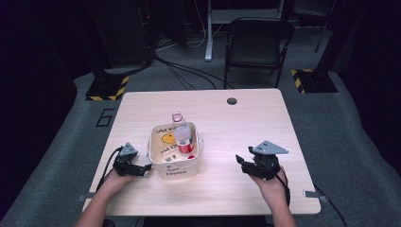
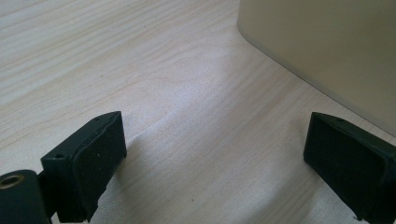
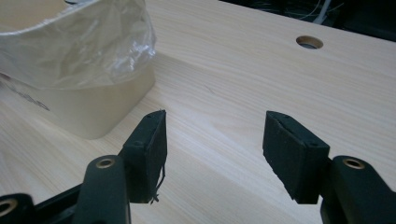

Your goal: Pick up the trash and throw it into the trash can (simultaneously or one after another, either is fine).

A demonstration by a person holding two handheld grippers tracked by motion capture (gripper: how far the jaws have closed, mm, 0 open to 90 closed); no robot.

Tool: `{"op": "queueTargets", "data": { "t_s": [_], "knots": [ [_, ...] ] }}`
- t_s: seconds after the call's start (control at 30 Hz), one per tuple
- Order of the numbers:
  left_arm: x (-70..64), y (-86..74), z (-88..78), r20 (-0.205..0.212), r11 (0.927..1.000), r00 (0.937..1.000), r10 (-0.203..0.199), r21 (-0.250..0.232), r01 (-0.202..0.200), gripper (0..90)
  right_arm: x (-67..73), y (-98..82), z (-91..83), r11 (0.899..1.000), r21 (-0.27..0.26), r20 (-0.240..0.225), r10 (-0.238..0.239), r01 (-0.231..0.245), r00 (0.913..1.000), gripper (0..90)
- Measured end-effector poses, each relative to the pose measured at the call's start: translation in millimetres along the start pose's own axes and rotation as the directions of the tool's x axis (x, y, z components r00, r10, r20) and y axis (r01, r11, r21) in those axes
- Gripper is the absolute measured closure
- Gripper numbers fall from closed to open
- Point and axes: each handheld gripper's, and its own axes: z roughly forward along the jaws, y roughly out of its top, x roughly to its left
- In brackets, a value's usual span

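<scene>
A cream square bin (image 1: 174,165) with yellow print and a clear plastic liner stands on the wooden table (image 1: 236,123). Inside it lies a red can (image 1: 186,144) with a pale round lid, and a small clear pink-rimmed cup (image 1: 177,116) stands just behind the bin. My left gripper (image 1: 144,168) rests open on the table, close to the bin's left wall (image 2: 327,51). My right gripper (image 1: 242,163) is open too, empty, a hand's width right of the bin (image 3: 93,107). The liner (image 3: 84,46) hangs over the bin's rim.
A cable hole (image 1: 231,100) sits near the table's far edge, seen also as a hole (image 3: 309,42) in the right gripper view. A black folding chair (image 1: 257,42) and floor cables lie beyond the table. Hazard-striped stand bases (image 1: 108,88) flank the far corners.
</scene>
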Motion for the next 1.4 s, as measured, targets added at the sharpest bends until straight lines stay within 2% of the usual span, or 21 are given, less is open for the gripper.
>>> {"op": "queueTargets", "data": {
  "t_s": [0.3,0.4,0.57,0.73,0.87,1.0,1.1,1.23,1.4],
  "knots": [
    [-0.1,-0.1,0.2,-0.001,1.0,1.0,-0.001,-0.003,0.001,5.7,-21.1,-23.3,-1.2,0.998,0.048,-0.007,0.034,-0.033,0.9994,37.0],
    [-0.3,-0.3,0.6,-0.004,1.0,1.0,-0.003,-0.008,0.002,5.7,-29.1,-31.9,-6.6,0.996,0.069,0.005,0.049,-0.049,0.9988,35.9],
    [0.1,0.0,-0.1,0.001,1.0,1.0,0.0,0.001,0.0,5.7,-42.2,-48.7,-8.6,0.993,0.071,0.051,0.093,-0.097,0.9944,34.2],
    [-0.1,-0.1,0.1,-0.001,1.0,1.0,-0.001,-0.002,0.001,5.7,-52.3,-62.4,-6.8,0.987,0.082,0.104,0.129,-0.138,0.9861,33.8],
    [0.0,0.0,0.1,0.0,1.0,1.0,-0.001,-0.001,0.001,5.7,-58.0,-72.8,-5.5,0.98,0.1,0.127,0.16,-0.173,0.979,34.2],
    [-0.1,-0.1,0.2,-0.002,1.0,1.0,-0.001,-0.003,0.001,5.7,-61.6,-76.8,-4.7,0.975,0.108,0.157,0.176,-0.194,0.9719,34.0],
    [0.0,0.0,0.0,0.0,1.0,1.0,0.0,0.0,0.0,5.7,-65.0,-80.0,-2.6,0.967,0.122,0.178,0.198,-0.222,0.9638,33.4],
    [0.0,0.0,0.0,0.0,1.0,1.0,0.0,0.0,0.0,5.7,-70.6,-83.6,-0.6,0.961,0.144,0.201,0.206,-0.236,0.9578,32.7],
    [0.2,0.1,0.0,0.0,1.0,1.0,0.003,0.002,-0.003,5.7,-75.6,-86.8,0.3,0.951,0.145,0.225,0.239,-0.275,0.9447,30.2]
  ]
}}
